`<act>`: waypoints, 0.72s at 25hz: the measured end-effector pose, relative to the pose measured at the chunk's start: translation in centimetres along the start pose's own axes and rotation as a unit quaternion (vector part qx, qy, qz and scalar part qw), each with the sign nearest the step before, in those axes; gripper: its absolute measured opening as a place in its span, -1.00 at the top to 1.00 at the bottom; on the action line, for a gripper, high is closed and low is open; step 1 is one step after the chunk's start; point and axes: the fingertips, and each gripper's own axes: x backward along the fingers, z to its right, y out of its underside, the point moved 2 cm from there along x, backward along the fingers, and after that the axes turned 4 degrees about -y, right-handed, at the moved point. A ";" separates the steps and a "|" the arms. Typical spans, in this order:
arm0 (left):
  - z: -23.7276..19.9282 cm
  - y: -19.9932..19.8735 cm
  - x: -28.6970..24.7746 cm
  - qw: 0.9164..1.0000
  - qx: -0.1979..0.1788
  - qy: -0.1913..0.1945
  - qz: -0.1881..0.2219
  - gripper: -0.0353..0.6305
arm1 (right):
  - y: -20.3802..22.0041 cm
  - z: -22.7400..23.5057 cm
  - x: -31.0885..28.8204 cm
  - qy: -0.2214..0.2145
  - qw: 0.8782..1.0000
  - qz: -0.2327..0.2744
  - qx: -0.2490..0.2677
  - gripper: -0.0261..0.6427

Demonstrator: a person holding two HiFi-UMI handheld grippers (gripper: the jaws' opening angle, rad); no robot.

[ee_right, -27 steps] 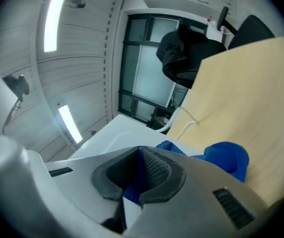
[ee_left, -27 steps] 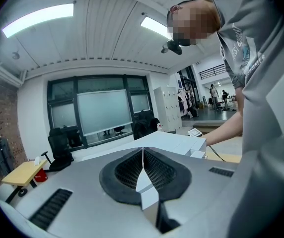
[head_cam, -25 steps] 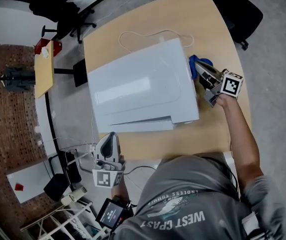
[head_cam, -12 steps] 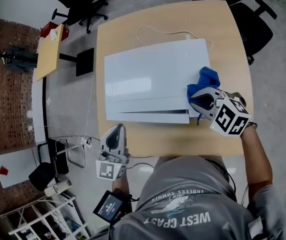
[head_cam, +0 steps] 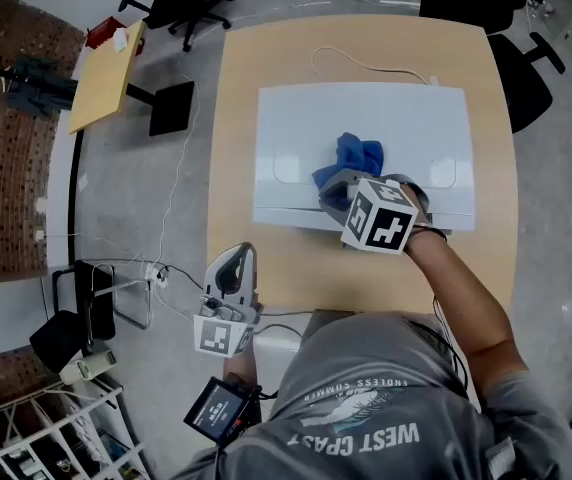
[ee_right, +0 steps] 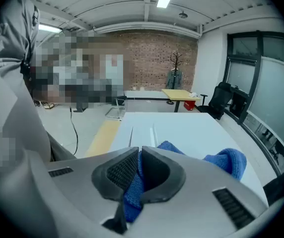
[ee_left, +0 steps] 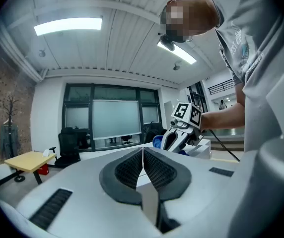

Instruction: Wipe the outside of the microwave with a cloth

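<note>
— Head view first: where was the microwave?
— It stood in the middle of the wooden desk, and its white top side faced the camera. A thin white cable lay on the desk behind it.
— And the cloth?
— The blue cloth was bunched on the top of the microwave, near the front edge. The right tool pointed down at it from the person's side.
— Was this tool holding it?
— Yes. In the right gripper view the two jaws were nearly together, and a fold of the blue cloth was pinched between the dark pads. The rest of the cloth lay on the white surface ahead.
— What about the left tool?
— It was near the front left corner of the desk, well apart from the microwave. The left gripper view showed its jaws closed against each other, with nothing between them.
</note>
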 end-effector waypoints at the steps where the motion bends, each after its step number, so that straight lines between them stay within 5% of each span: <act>1: -0.9 0.3 0.5 1.000 0.004 -0.002 0.002 0.82 | -1.1 0.1 -1.1 -0.006 1.000 -0.002 0.003 0.82; 9: -7.7 2.6 4.2 0.999 0.028 -0.010 0.016 0.82 | -9.8 -0.6 -9.7 -0.039 0.998 0.004 0.049 0.82; 14: -10.1 3.1 5.2 0.999 0.034 -0.002 0.023 0.82 | -12.7 3.9 -11.9 0.037 0.999 0.035 0.011 0.83; 18: -11.6 3.4 5.6 0.999 0.036 0.002 0.024 0.82 | -10.7 7.2 -10.0 0.083 0.995 0.021 -0.048 0.83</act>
